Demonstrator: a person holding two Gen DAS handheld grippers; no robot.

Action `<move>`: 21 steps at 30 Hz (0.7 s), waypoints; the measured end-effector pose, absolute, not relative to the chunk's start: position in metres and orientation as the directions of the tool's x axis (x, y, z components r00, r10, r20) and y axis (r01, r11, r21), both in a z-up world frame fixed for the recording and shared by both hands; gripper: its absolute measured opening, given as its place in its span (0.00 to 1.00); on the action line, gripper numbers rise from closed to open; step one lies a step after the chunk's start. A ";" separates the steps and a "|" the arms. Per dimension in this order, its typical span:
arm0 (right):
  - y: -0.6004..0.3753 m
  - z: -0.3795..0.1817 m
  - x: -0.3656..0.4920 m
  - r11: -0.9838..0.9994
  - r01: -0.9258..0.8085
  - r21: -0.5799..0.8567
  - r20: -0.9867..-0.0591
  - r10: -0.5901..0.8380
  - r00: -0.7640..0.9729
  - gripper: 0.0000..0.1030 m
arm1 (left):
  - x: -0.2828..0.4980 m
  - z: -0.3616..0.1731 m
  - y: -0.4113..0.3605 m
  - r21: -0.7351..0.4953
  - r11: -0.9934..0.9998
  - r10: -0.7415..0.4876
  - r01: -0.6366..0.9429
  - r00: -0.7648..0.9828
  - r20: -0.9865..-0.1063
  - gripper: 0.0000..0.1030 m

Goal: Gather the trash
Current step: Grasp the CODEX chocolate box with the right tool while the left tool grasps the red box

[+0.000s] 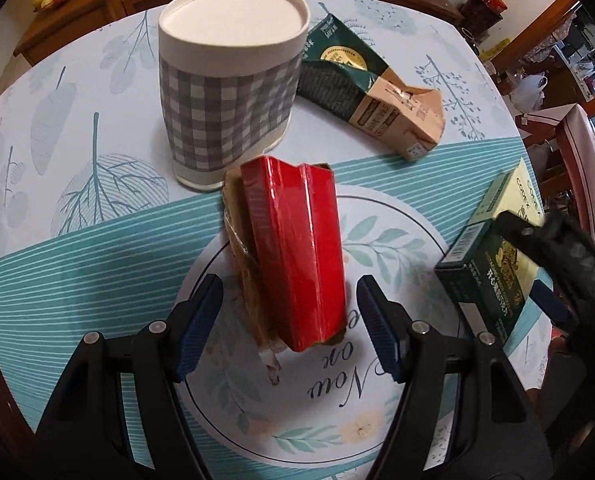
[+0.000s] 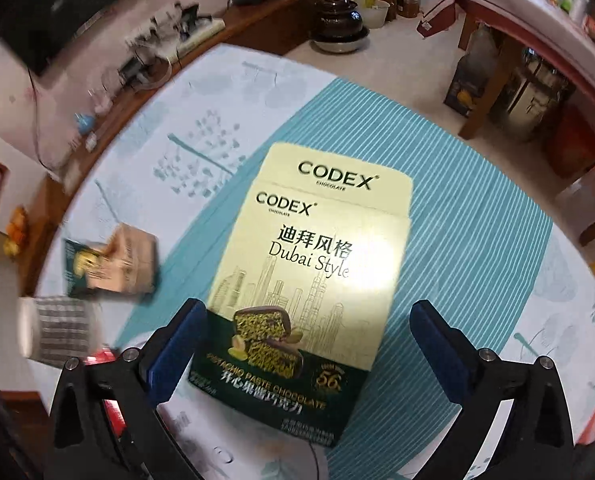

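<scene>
On the round table [image 1: 97, 240], the left gripper [image 1: 289, 332] hung with its jaws spread on both sides of a crushed red carton [image 1: 297, 256], the pads not touching it. The right gripper [image 2: 303, 344] stood spread wide over the Codex chocolate box [image 2: 309, 280], which lay flat, unpinched. The checked bin [image 1: 229, 92] stood behind the red carton, beside a flattened green carton [image 1: 361, 92].

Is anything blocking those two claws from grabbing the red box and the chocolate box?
Nothing visible does. The left gripper stands open around the red box. The right gripper stands open around the chocolate box. Neither box is covered.
</scene>
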State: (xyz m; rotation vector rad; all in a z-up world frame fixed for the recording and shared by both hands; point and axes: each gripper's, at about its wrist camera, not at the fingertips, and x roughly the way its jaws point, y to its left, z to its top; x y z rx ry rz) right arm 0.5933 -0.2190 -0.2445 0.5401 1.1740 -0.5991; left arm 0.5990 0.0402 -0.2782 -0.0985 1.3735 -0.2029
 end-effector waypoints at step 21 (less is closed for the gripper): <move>-0.202 -0.260 0.606 0.714 0.698 0.048 -0.979 -0.105 0.175 0.97 | 0.582 -0.272 0.032 -0.135 0.987 -0.153 0.090 0.224 -0.963 0.42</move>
